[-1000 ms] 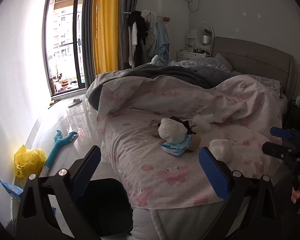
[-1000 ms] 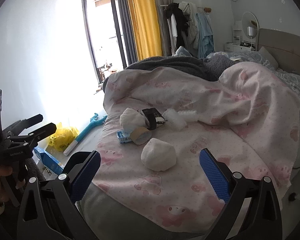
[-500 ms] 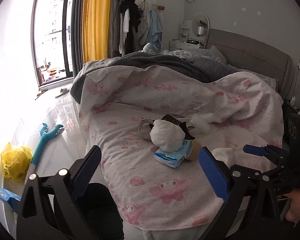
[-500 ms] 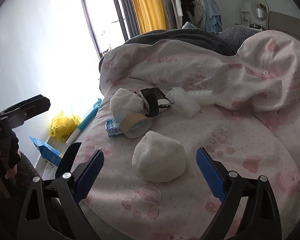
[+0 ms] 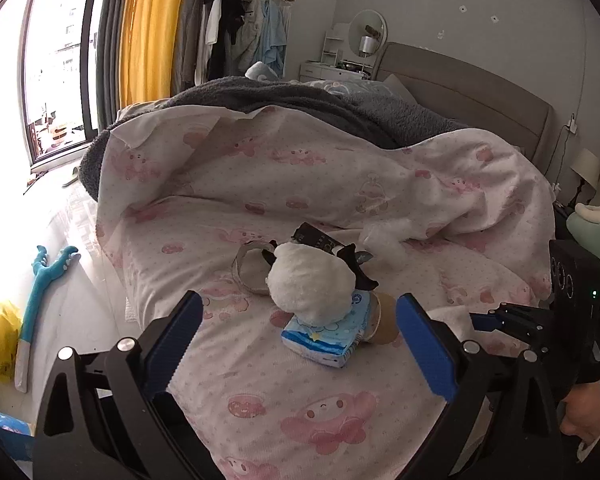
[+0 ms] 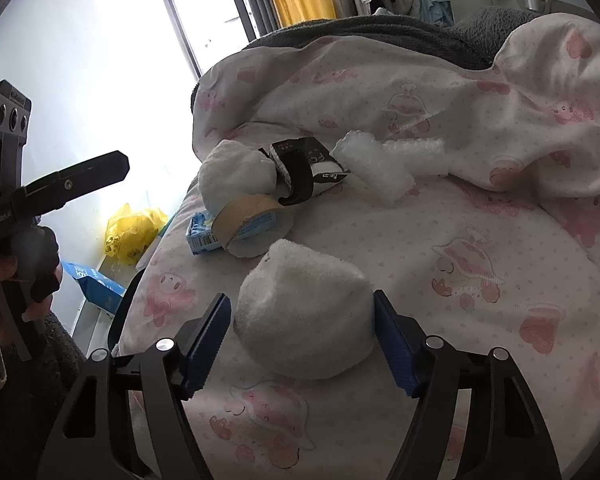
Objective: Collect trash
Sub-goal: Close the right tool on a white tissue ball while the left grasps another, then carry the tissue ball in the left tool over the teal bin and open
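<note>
Trash lies in a heap on the pink bed cover [image 6: 480, 248]. A white fluffy wad [image 6: 306, 316] sits between the blue pads of my right gripper [image 6: 302, 338], which is open around it, pads close to its sides. Beyond it lie a brown tape roll [image 6: 246, 210], a blue tissue pack [image 6: 200, 234], a second white wad [image 6: 236, 176], a black wrapper [image 6: 304, 164] and white foam [image 6: 380, 164]. My left gripper [image 5: 298, 344] is open and empty, just short of the second wad [image 5: 312, 284] on the tissue pack [image 5: 326, 336].
A dark bin [image 6: 126, 304] stands on the floor at the bed's foot. A yellow bag [image 6: 134, 230], a blue box [image 6: 94, 284] and a blue toy [image 5: 46, 276] lie on the floor by the window. A rumpled duvet and grey blanket [image 5: 308, 108] cover the bed behind.
Both grippers moved forward toward the bed. The right gripper came down around the near white wad and its jaws narrowed. The left gripper neared the heap.
</note>
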`<state>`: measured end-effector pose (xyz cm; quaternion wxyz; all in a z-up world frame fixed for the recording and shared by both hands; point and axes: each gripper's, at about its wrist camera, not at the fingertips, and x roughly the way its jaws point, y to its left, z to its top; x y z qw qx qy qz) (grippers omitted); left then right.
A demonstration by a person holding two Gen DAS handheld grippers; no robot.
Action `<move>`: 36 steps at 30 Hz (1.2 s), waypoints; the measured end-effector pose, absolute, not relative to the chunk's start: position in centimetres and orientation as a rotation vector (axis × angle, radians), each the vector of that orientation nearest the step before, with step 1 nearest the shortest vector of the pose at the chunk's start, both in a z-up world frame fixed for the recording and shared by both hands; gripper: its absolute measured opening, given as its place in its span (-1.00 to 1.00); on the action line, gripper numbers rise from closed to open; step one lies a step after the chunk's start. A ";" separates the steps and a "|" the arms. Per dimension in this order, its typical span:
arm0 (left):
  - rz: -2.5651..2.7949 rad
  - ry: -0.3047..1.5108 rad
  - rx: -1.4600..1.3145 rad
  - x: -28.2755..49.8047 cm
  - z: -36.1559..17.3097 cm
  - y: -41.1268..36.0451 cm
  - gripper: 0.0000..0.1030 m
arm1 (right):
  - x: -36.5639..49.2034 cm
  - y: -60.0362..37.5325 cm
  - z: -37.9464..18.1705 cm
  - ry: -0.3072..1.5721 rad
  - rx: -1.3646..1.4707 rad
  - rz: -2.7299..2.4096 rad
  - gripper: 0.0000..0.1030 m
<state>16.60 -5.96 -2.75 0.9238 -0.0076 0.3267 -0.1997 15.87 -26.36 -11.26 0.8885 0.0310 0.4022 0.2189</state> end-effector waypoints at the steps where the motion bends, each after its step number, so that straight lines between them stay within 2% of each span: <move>1: -0.414 0.677 -0.014 16.9 -3.0 -6.1 0.91 | 16.0 -26.4 -11.3 0.839 0.063 0.457 0.29; 9: -0.460 0.721 -0.007 18.9 -5.2 -7.0 0.90 | 16.2 -27.2 -10.3 0.804 0.126 0.459 0.12; 13: -0.474 0.728 0.000 19.6 -5.8 -7.8 0.71 | 16.1 -27.6 -9.3 0.780 0.143 0.447 0.11; 19: -0.465 0.765 -0.070 21.0 -6.7 -7.9 0.63 | 16.3 -28.0 -6.6 0.730 0.120 0.420 0.11; 20: -0.464 0.771 -0.088 21.2 -6.8 -7.9 0.55 | 16.4 -28.0 -6.1 0.724 0.114 0.417 0.11; 27: -0.472 0.810 -0.212 22.5 -7.7 -7.4 0.37 | 17.9 -27.4 -4.8 0.712 0.129 0.420 0.11; 29: -0.466 0.831 -0.241 22.8 -8.0 -7.2 0.19 | 18.2 -26.8 -4.2 0.708 0.112 0.426 0.11; 31: -0.469 0.834 -0.298 23.1 -8.2 -6.7 0.12 | 18.7 -26.0 -3.6 0.700 0.089 0.430 0.11; 32: -0.471 0.834 -0.310 23.1 -8.3 -6.6 -0.01 | 19.0 -25.6 -3.3 0.698 0.082 0.433 0.11; 36: -0.484 0.812 -0.335 23.0 -7.7 -6.2 -0.15 | 19.9 -24.1 -2.6 0.686 0.061 0.441 0.11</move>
